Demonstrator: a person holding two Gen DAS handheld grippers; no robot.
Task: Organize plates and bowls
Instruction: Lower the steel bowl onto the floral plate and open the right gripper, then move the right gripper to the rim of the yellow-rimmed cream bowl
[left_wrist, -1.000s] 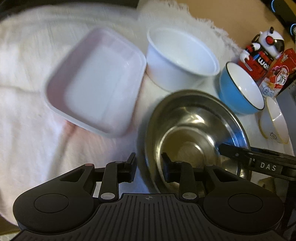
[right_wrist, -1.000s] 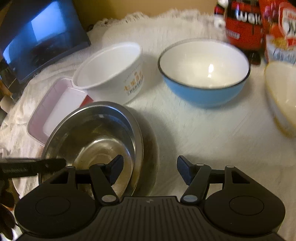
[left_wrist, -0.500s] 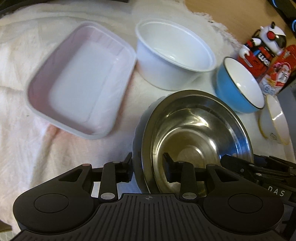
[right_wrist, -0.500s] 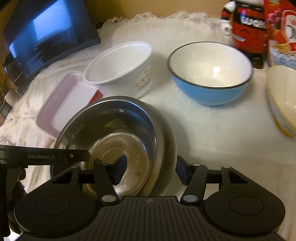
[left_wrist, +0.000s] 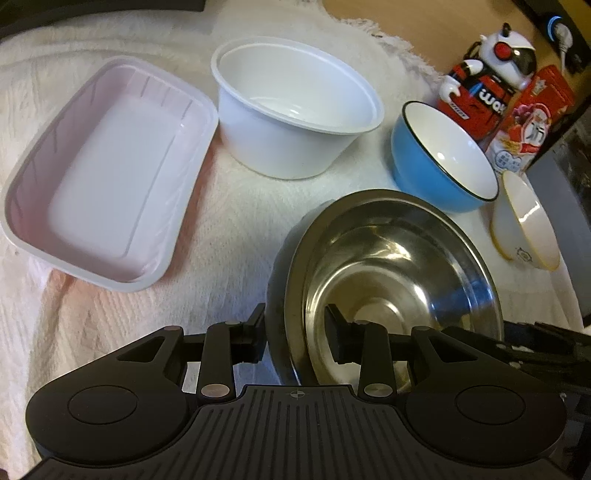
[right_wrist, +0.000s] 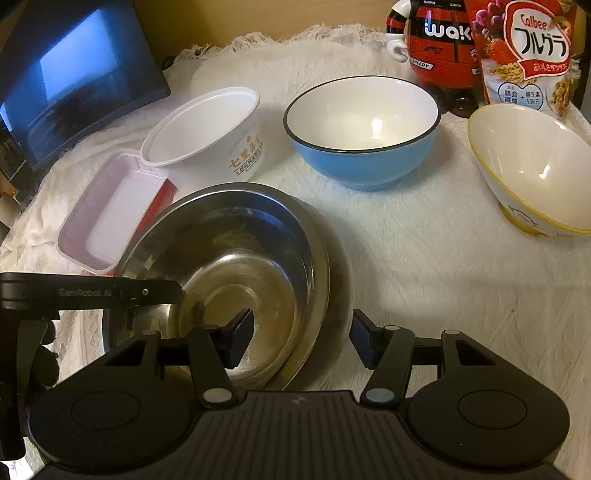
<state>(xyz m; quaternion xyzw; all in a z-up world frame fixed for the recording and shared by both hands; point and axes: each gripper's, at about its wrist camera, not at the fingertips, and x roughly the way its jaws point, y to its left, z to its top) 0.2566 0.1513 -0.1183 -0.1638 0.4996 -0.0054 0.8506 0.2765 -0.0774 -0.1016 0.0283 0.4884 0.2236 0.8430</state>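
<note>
Steel bowl (left_wrist: 391, 266) sits tilted on the white cloth (left_wrist: 229, 206), its near rim raised, w/ both grippers straddling opposite edges. Left gripper (left_wrist: 295, 338): one finger outside the bowl wall, other inside, rim between them; pads look close to the metal but contact can't be confirmed from this angle, so whether it actually clamps is unclear. Right gripper (right_wrist: 301, 339): inner finger inside the bowl, outer finger outside the far rim; its jaws have just been closing w/ the rim between them, and a gap still shows beside the outer pad, so grip can't be called either. In the right wrist view the left gripper's arm reaches in from the left edge over the bowl rim. Behind the steel bowl: white plastic tub (left_wrist: 295, 110) w/ orange print on its side, upright; just left of it a shallow rectangular tray (left_wrist: 107, 184), pale pink inside, nearly touching the tub. Right of the tub, apart from it, blue bowl (left_wrist: 439, 158) w/ white interior and dark rim. Further right, cream bowl (right_wrist: 535, 170) w/ yellow rim, leaning over on its side. At the back: red and white toy robot (left_wrist: 487, 81) and a cereal bag (right_wrist: 528, 51), both upright near the cloth's edge. Dark screen (right_wrist: 70, 77) stands at back left.
</note>
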